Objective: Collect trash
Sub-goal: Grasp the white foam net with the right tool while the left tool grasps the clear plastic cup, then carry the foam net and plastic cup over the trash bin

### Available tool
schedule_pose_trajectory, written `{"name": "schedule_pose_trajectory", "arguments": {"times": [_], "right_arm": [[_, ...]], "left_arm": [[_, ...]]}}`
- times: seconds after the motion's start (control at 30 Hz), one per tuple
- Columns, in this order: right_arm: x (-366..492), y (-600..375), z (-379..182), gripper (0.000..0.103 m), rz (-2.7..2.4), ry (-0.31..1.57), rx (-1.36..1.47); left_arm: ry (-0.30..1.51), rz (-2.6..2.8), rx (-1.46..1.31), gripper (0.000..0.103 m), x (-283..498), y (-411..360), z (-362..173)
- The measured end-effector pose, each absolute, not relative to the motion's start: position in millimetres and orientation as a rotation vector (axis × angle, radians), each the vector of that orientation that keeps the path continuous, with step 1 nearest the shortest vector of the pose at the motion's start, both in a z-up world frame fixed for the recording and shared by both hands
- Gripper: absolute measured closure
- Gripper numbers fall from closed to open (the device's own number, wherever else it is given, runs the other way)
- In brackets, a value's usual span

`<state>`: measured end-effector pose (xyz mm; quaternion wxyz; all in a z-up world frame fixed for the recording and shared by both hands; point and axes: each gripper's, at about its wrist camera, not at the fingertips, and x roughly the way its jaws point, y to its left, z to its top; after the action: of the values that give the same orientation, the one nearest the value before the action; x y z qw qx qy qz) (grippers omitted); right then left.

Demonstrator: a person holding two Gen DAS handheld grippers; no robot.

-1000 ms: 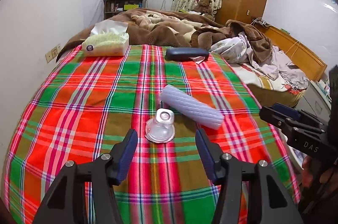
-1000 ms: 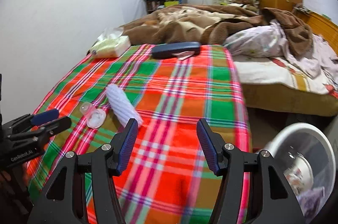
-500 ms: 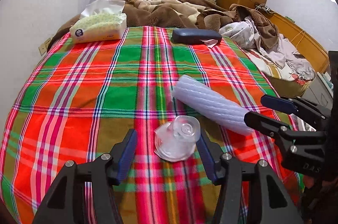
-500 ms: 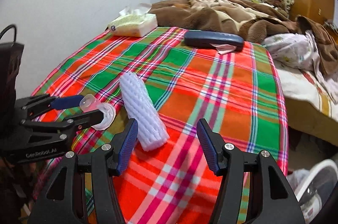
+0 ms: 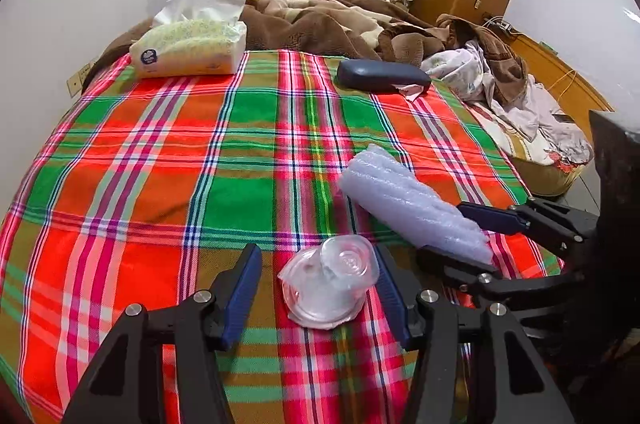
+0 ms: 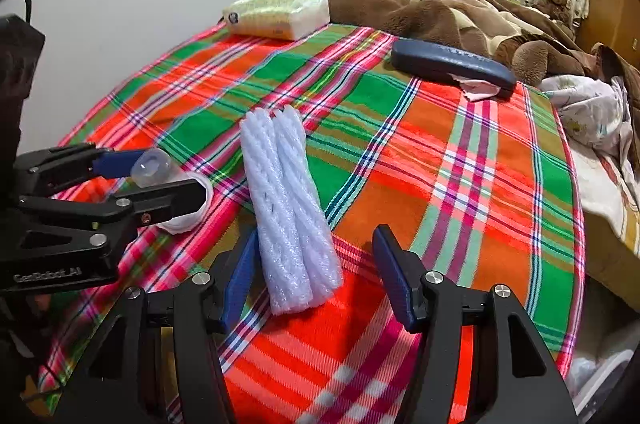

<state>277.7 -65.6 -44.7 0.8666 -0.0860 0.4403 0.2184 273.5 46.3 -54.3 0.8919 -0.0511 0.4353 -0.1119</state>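
On the plaid cloth (image 5: 160, 152), the left gripper (image 5: 316, 280) straddles the cup (image 5: 328, 284), jaws just narrowing, not yet pinching. The right gripper (image 6: 316, 276) gapes around the foam roll (image 6: 288, 208). Thin plastic could squirt sideways if squeezed off-centre.

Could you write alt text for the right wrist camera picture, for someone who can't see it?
An open right gripper straddles the near end of a white foam roll on a plaid cloth. At left, the left gripper has a clear plastic cup between its fingers. Behind lie a tissue pack, a dark case and brown blankets.
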Motion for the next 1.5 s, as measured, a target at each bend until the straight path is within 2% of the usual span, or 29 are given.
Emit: {"name": "schedule_pose_trajectory", "arguments": {"times": [0.1, 0.27, 0.3, 0.33, 0.4, 0.9, 1.5], "right_arm": [[280, -67, -45, 0.046, 0.458, 0.926, -0.167], [282, -67, -46, 0.067, 0.461, 0.922, -0.164], [281, -67, -46, 0.070, 0.462, 0.921, -0.162], [281, -67, -45, 0.071, 0.467, 0.922, -0.155], [281, -67, -45, 0.074, 0.466, 0.923, -0.148], [260, -77, -27, 0.076, 0.449, 0.878, -0.086], [203, -140, 12, 0.076, 0.339, 0.768, 0.000]], "left_arm": [[0.920, -0.227, -0.113, 0.057, 278, 49, -58], [0.911, -0.240, -0.113, 0.063, 278, 47, -57], [0.912, -0.240, -0.111, 0.068, 278, 46, -58], [0.911, -0.241, -0.112, 0.072, 277, 46, -58], [0.902, -0.243, -0.103, 0.073, 276, 45, -55], [0.867, -0.249, -0.080, 0.073, 253, 33, -39], [0.744, -0.358, -0.012, 0.073, 198, -29, 18]]}}
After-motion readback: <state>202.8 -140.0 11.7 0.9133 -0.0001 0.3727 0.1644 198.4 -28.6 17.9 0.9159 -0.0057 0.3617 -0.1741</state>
